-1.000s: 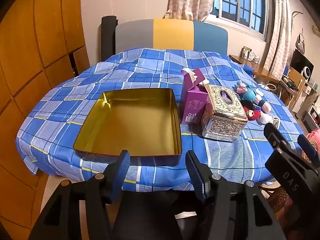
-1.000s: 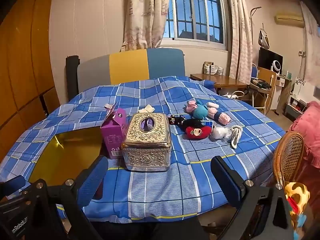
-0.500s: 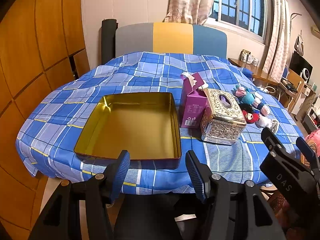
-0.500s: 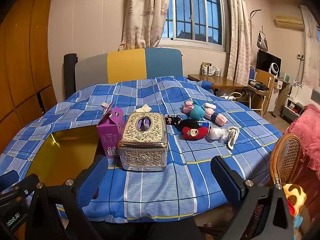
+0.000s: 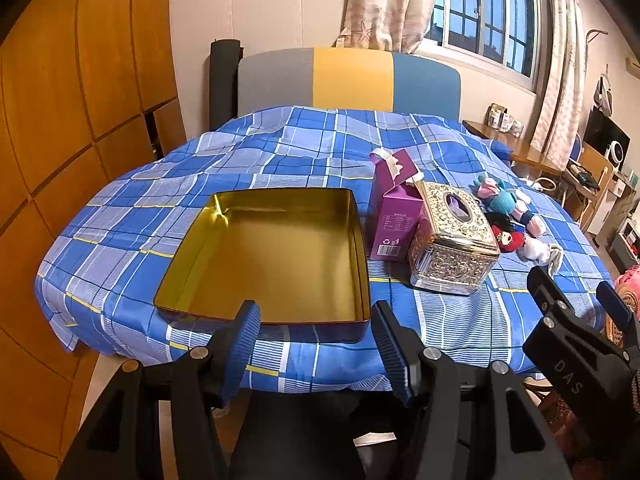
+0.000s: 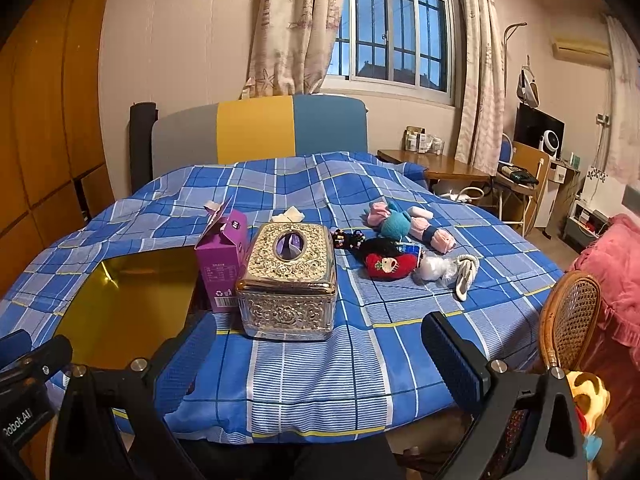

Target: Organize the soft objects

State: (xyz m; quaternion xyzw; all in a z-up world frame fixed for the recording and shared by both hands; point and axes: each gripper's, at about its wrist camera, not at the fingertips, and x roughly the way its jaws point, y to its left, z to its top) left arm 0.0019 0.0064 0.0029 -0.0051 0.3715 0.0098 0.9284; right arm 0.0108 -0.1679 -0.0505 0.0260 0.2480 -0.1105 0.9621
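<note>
A pile of soft toys lies on the blue checked tablecloth (image 6: 360, 352) at the right: a teal and pink doll (image 6: 394, 222), a red plush (image 6: 390, 266), a white pouch (image 6: 434, 270). They also show in the left wrist view (image 5: 508, 216). An empty gold tin tray (image 5: 272, 260) sits at the left. My left gripper (image 5: 316, 344) is open and empty, in front of the tray's near edge. My right gripper (image 6: 320, 356) is open wide and empty, short of the table's front edge.
An ornate silver tissue box (image 6: 290, 276) and an open purple carton (image 6: 222, 256) stand between the tray and the toys. A wicker chair back (image 6: 570, 316) is at the right of the table. A tricolour sofa (image 6: 260, 128) is behind it.
Both grippers have drawn back and risen a little, so the table looks smaller and farther. Nothing on the table has moved.
</note>
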